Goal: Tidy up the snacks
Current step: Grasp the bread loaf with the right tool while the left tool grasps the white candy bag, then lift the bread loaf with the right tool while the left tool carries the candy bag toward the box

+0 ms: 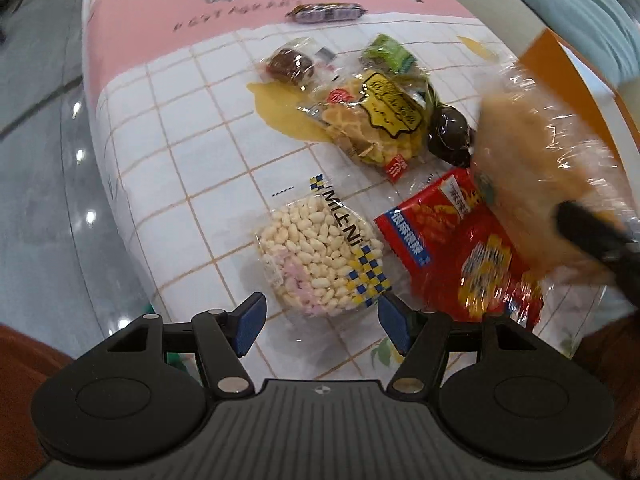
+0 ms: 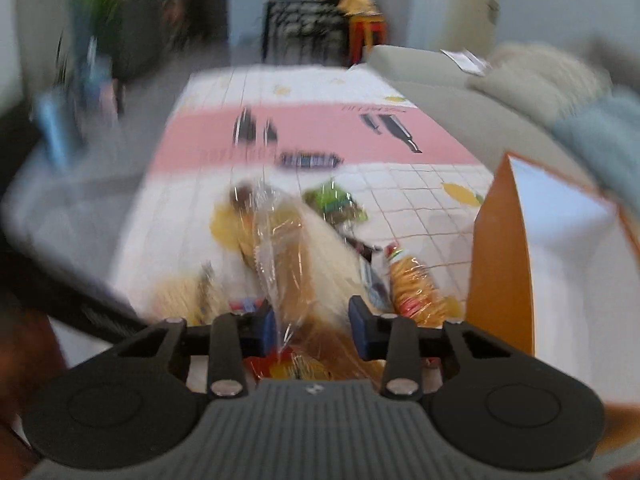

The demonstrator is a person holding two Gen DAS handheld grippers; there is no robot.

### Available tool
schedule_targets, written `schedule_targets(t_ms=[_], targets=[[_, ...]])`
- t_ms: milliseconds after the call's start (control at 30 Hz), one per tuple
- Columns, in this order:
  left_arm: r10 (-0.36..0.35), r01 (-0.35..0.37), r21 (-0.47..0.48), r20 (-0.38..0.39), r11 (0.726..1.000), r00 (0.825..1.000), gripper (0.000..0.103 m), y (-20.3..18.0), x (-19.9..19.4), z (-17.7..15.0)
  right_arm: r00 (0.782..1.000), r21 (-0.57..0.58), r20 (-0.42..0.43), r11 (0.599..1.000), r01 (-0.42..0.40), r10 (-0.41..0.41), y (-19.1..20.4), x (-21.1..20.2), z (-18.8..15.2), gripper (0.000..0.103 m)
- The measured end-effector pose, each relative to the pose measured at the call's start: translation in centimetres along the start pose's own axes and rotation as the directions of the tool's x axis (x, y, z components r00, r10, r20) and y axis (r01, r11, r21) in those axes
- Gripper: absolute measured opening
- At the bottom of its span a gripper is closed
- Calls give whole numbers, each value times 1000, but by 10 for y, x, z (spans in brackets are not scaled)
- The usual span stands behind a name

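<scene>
My left gripper (image 1: 320, 318) is open and empty, low over the table just short of a clear pack of puffed rice cake (image 1: 320, 252). A red snack bag (image 1: 460, 248) lies to its right. My right gripper (image 2: 312, 326) is shut on a clear-wrapped bread pack (image 2: 304, 256), held above the table; it shows blurred in the left wrist view (image 1: 536, 168). An orange box (image 2: 504, 256) with a white inside stands open at the right. Several more snacks lie further out, among them a yellow waffle pack (image 1: 376, 120).
The table has a pink and white checked cloth (image 1: 192, 128). A dark wrapped bar (image 1: 326, 12) lies on the pink band. A grey sofa (image 2: 460, 92) runs along the right side. Grey floor (image 1: 44, 128) lies to the left of the table.
</scene>
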State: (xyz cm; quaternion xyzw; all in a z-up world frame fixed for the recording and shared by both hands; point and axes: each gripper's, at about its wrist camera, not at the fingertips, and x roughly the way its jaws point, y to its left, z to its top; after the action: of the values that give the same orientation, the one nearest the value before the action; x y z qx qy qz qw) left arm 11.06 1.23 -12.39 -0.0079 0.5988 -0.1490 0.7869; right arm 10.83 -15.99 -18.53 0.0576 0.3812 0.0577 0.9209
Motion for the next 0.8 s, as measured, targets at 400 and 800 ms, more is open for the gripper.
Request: schedule_targets(t_ms=[400, 800], targets=[[129, -128, -117, -3, 985, 992, 84, -21, 18, 18, 1000, 222, -3, 975, 10, -9, -35, 6, -7, 38], [214, -214, 22, 1, 977, 977, 97, -40, 39, 20, 987, 28, 61, 989, 146, -148, -24, 15, -1, 39]])
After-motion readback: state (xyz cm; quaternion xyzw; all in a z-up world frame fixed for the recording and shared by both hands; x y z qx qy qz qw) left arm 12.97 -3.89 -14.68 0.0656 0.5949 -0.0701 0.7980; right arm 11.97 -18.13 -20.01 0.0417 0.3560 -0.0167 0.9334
